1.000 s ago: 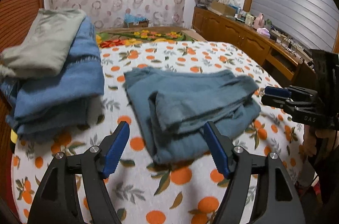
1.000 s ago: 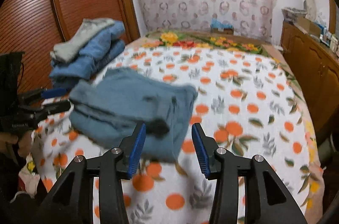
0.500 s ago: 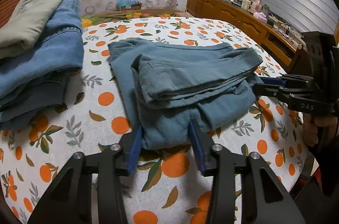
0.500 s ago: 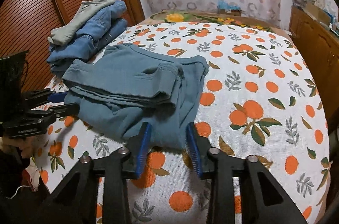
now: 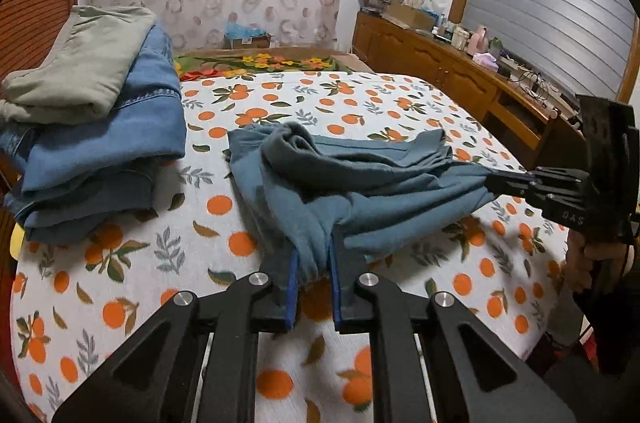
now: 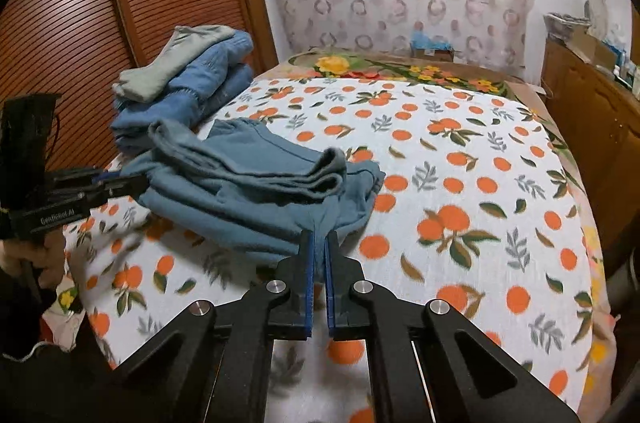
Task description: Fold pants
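Left wrist view: the left gripper [image 5: 312, 263], a black two-finger tong with blue pads, has just been closing and now pinches a bunched edge of the folded teal-blue cotton pants [image 5: 360, 179]; the cloth fills the narrow gap between the pads. The pants lie straight ahead of the fingers on the white bedsheet printed with oranges [image 5: 120, 263]. To the right, the right gripper [image 5: 494, 180] clamps the opposite edge; its pad tips are buried in cloth, and the hand below it is cut off by the frame edge. Left of the fingers sits a stack of folded blue denim and grey-green garments [image 5: 92, 127]. Right wrist view: the right gripper [image 6: 319, 243] has also just been closing, and its pads grip a thin fold of the pants [image 6: 248, 183], which extend ahead and leftward. The left gripper [image 6: 138, 183] holds the far-left edge; motion blur obscures its pads.
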`<state>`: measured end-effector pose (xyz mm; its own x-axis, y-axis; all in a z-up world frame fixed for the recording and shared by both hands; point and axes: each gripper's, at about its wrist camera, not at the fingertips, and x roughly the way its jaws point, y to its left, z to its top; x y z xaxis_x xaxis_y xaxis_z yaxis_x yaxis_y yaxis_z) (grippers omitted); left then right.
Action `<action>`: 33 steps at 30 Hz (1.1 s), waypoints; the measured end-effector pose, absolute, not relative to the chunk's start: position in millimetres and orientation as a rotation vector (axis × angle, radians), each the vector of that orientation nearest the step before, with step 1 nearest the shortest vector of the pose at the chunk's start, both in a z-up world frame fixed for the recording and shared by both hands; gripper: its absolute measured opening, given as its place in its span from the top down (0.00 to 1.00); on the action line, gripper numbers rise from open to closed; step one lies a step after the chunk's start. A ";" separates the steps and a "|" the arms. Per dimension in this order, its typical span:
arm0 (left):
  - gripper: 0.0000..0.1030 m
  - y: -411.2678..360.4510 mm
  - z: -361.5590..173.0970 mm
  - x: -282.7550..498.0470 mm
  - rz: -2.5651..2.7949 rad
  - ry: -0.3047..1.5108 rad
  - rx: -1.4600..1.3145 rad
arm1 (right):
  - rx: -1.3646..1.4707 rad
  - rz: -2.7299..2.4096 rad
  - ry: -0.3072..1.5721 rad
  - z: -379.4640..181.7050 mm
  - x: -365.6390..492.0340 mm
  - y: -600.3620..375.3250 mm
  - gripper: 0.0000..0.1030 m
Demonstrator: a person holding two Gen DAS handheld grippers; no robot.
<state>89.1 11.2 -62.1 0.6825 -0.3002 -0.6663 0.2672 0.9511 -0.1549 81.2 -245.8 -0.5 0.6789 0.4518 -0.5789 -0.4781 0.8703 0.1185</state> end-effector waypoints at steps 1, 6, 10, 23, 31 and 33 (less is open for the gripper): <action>0.87 10.4 -62.2 86.1 -0.323 0.759 -0.044 | -0.040 0.527 0.641 -2.0 76.5 -247.2 0.96; 0.86 6.9 -65.7 60.0 -0.350 0.775 -0.037 | -0.016 0.545 0.638 -0.2 56.7 -256.6 0.96; 0.86 5.6 -67.9 45.5 -0.360 0.794 -0.035 | -0.007 0.572 0.639 3.4 40.3 -263.1 0.96; 0.54 9.9 -68.8 53.5 -0.315 0.798 -0.022 | -0.039 0.552 0.640 5.7 31.9 -259.2 0.80; 0.54 5.6 -74.0 80.6 -0.313 0.822 0.030 | -0.114 0.568 0.636 2.0 49.2 -245.1 0.66; 0.54 3.6 -73.9 90.6 -0.325 0.822 0.042 | -0.149 0.567 0.651 -1.4 61.1 -238.7 0.66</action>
